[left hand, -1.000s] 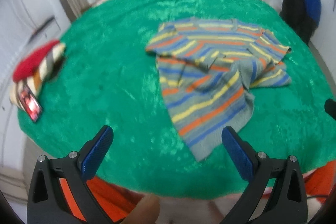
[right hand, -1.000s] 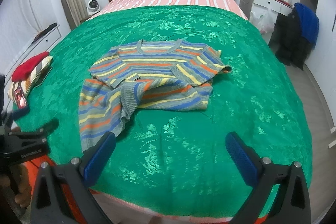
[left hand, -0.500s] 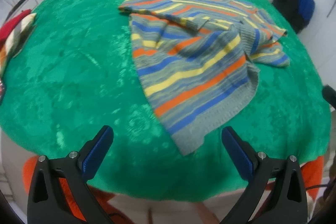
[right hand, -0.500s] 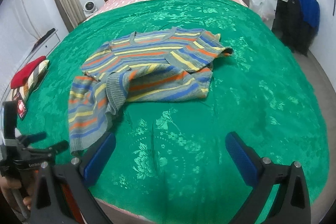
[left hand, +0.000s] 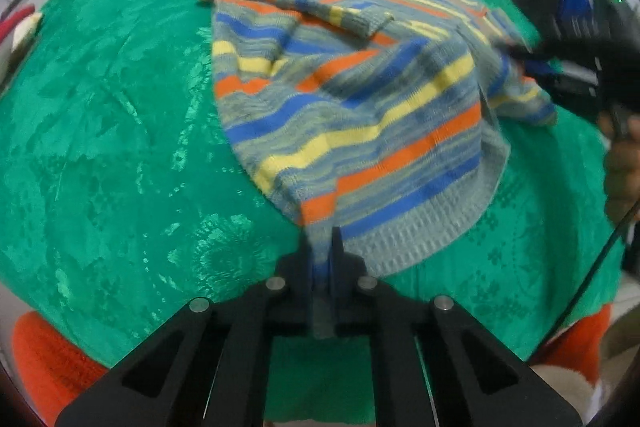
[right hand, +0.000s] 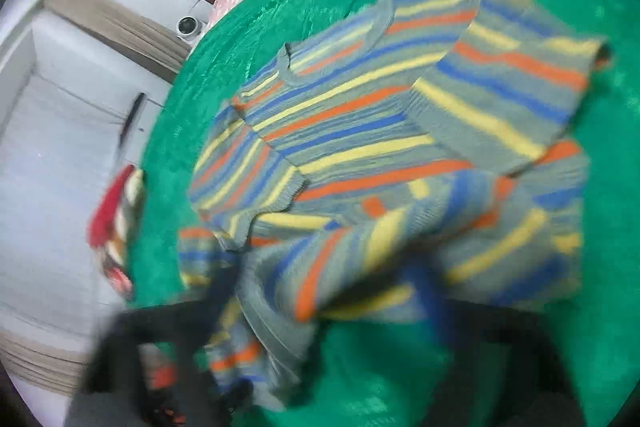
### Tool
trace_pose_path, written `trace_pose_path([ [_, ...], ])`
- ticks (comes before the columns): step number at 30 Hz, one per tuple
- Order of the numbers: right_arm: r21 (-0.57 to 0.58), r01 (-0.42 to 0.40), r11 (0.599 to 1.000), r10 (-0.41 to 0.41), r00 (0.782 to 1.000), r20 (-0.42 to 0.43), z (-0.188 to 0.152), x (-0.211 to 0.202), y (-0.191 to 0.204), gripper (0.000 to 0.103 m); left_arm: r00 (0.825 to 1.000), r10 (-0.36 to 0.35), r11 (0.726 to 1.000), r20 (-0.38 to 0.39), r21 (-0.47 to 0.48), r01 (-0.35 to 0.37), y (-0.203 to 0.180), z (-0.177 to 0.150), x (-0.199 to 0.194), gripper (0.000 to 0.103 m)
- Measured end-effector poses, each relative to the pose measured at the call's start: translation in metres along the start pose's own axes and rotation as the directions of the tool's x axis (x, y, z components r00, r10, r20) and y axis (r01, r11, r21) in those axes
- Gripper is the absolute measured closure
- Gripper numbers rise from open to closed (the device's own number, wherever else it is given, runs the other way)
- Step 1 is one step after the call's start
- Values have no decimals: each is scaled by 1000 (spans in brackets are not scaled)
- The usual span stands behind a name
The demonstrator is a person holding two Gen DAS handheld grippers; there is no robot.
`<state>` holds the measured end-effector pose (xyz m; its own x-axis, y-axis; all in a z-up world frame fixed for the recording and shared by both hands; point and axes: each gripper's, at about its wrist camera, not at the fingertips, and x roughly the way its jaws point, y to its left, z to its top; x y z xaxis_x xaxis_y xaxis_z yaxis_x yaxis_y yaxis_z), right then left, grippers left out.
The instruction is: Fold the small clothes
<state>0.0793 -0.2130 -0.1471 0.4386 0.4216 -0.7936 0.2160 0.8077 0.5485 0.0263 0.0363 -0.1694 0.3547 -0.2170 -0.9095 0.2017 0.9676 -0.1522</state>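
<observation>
The left gripper (left hand: 320, 259), jaws just closed, pinches the striped sweater (left hand: 352, 99) hem at lower centre; the sweater stretches toward upper right, where the right gripper (left hand: 536, 65) has been closing on its other side.

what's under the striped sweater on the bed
The green bedspread shows all around the striped sweater; whatever lies directly beneath is covered. The left gripper pinches its hem corner.
</observation>
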Motion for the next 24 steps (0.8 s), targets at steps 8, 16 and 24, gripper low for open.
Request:
trace_pose_path([
  [8, -98, -66, 993, 63, 997, -35, -91, -111, -23, 99, 996, -85, 994, 1, 65, 85, 36, -20, -65, 99],
  [16, -119, 275, 954, -285, 955, -77, -162, -113, -72, 69, 997, -13, 995, -76, 103, 21, 42, -52, -46, 95],
  [24, -491, 294, 820, -254, 956, 149, -104, -86, 28, 26, 998, 37, 998, -44, 61, -34, 60, -49, -42, 46],
])
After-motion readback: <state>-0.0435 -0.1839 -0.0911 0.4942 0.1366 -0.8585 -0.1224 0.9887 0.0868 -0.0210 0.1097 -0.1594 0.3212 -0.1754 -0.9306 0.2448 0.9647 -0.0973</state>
